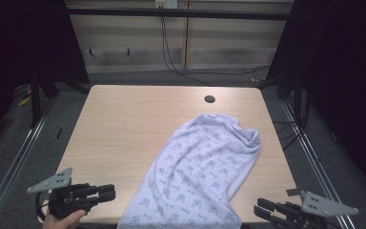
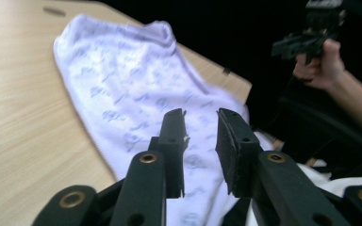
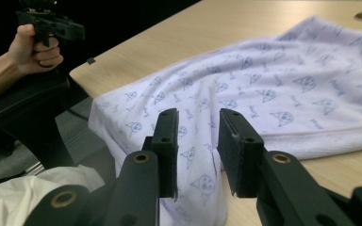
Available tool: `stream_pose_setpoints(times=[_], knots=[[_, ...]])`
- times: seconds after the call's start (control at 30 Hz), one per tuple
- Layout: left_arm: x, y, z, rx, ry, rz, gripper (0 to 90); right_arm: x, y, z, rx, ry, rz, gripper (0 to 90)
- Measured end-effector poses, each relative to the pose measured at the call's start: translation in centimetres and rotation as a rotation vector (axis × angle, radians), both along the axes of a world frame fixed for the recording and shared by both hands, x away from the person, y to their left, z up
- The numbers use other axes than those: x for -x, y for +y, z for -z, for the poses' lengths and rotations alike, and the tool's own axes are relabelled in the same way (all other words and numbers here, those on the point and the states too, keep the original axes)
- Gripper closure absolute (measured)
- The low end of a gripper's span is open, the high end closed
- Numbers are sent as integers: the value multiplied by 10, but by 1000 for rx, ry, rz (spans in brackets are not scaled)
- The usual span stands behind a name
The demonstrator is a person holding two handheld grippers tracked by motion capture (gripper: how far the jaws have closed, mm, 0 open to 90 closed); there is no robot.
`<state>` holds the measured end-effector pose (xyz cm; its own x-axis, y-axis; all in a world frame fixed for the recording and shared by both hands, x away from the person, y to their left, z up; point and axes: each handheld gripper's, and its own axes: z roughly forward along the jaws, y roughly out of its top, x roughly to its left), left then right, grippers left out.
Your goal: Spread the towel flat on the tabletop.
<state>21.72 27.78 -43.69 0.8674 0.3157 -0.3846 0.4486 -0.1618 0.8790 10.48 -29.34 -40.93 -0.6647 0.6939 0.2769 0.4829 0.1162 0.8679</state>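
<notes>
Printed cloth point(image 1: 202, 167) lies spread on worktop point(image 1: 124, 129), long axis from far-right corner to near edge, overhanging there. Left gripper point(image 1: 106, 192) and right gripper point(image 1: 262, 208) are held released, empty, flanking the near hem; neither judged clearly nearer.

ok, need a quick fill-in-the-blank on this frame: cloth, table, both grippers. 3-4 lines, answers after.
1. The printed white cloth hangs over the table's ____ edge, the person's side.
2. The left gripper has its jaws ____, with nothing between them.
3. The round hole in the table lies beyond the cloth's ____ end.
4. The right gripper holds ____.

Missing words: near; open; far; nothing
</notes>
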Motion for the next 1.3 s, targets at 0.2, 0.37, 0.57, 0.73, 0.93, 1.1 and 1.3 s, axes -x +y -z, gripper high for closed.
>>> stream_pose_setpoints(times=[0.2,0.37,0.57,0.73,0.93,1.1,1.3], knots=[[-62,-55,22,-156,55,37,768,-50,26,37,112,91,-40,619],[-96,-99,38,-298,40,75,826,-71,45,63,197,171,-87,570],[-119,-136,58,-412,40,77,784,-93,56,73,263,202,-57,652],[-106,-124,65,-459,28,94,890,-84,38,66,249,187,-38,893],[-83,-108,62,-492,30,80,900,-61,9,58,229,167,54,893],[-49,-93,60,-486,73,197,900,-45,-14,59,189,198,97,885],[-57,-87,52,-402,85,143,799,-48,-12,58,212,185,113,701]])
